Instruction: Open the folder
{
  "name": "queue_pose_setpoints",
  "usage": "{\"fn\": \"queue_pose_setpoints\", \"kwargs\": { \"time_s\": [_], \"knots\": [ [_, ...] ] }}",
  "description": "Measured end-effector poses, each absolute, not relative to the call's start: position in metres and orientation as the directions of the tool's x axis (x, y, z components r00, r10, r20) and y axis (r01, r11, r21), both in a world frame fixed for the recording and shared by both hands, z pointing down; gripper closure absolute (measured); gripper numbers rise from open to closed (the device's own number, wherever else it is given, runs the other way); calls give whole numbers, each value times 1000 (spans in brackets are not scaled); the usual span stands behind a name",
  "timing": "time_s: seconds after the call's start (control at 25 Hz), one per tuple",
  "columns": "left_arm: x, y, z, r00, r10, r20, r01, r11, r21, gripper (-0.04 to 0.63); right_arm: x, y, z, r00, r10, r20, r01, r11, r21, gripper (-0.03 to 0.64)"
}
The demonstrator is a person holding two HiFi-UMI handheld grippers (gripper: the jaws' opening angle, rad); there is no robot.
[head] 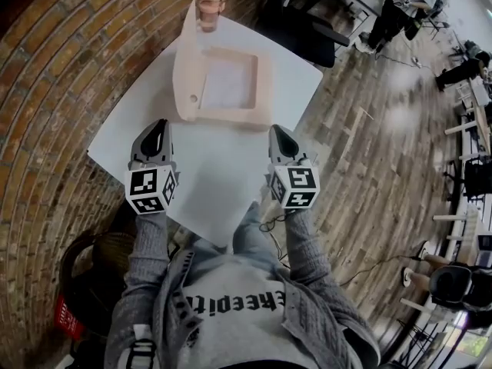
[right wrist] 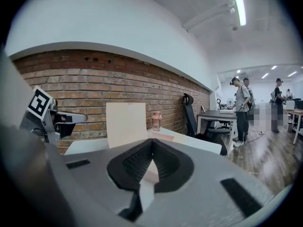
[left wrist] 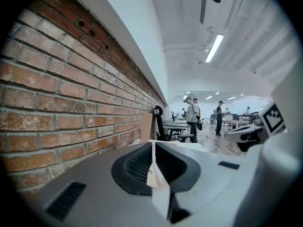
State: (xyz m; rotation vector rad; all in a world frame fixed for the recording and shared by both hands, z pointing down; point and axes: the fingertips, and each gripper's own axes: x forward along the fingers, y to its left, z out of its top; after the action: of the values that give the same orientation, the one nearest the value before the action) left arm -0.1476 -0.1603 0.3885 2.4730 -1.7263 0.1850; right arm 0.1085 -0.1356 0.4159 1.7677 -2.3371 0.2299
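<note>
I hold both grippers low over the near half of a white table, well short of the folder. The left gripper has its jaws pressed together on nothing. The right gripper is clenched the same way, empty. The pink folder lies toward the table's far edge and looks already open: its cover stands upright on the left, and the other half lies flat with a pale sheet inside. I judge the opening done, or short only of laying the cover flat, which would call for a forward reach. A cup stands just beyond the cover, close enough to knock over. A brick wall runs along my left.
</note>
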Motion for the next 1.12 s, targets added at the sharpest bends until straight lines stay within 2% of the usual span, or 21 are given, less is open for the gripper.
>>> {"fn": "queue_pose_setpoints", "kwargs": {
  "time_s": [1.12],
  "knots": [
    [-140,-123,307,418,-908,-25,-908,-418,24,571,110,-80,316,-219,-975,28,-974,220,56,614]
  ]
}}
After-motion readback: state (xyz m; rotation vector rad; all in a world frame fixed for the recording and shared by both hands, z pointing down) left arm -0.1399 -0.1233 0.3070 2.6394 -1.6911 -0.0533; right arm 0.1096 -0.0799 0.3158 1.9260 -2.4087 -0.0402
